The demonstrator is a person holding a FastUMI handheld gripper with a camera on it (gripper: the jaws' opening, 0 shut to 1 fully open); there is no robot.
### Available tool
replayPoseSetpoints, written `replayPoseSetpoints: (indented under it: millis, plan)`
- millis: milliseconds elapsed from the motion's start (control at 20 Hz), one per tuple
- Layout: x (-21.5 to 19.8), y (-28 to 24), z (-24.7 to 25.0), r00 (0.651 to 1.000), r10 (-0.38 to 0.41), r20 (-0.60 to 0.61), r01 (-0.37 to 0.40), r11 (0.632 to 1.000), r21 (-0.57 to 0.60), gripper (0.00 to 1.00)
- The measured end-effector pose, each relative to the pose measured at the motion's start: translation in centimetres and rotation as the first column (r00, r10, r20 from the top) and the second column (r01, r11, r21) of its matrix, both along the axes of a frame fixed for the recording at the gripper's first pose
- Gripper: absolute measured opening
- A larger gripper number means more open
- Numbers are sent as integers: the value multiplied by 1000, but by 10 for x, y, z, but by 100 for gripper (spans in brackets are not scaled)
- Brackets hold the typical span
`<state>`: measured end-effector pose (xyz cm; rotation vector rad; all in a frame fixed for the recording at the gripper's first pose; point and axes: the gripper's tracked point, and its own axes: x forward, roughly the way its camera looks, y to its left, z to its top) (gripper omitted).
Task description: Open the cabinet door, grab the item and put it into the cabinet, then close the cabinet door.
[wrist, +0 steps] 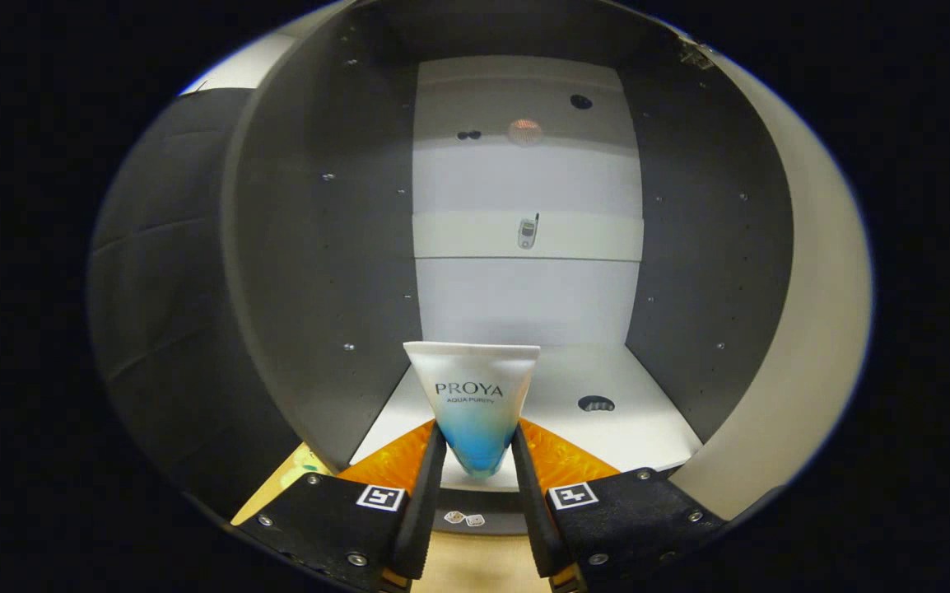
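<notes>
My gripper [475,457] is shut on a white and blue tube [473,395], with both orange-backed fingers [430,469] pressing its blue lower part. The tube stands upright, its wide white end up, at the mouth of the open cabinet [318,272]. The cabinet has dark grey side walls and a white back panel. Its white bottom shelf [607,428] lies just ahead of the fingers and below the tube. The open door [154,272] hangs dark to the left of the cabinet.
A small metal fitting [528,232] sits on the white rail across the cabinet's back. A dark round hole [596,403] marks the bottom shelf to the right of the tube. A pale wooden surface [475,568] shows beneath the fingers.
</notes>
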<state>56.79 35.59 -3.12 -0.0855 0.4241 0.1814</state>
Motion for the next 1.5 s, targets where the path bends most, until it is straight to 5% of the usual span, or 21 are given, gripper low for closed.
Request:
replayPoseSetpoints:
  millis: [750, 850, 1000, 1100, 1500]
  plan:
    - [50, -20, -37, 989, -79, -122, 85, 996, 41, 52]
    - [50, -20, -35, 991, -76, -110, 81, 996, 41, 57]
    - [46, -22, -23, 995, -76, -62, 79, 996, 43, 83]
    - [39, -25, -10, 997, -77, -15, 78, 996, 41, 92]
    - [-28, -30, 38, 991, -29, 130, 25, 999, 34, 94]
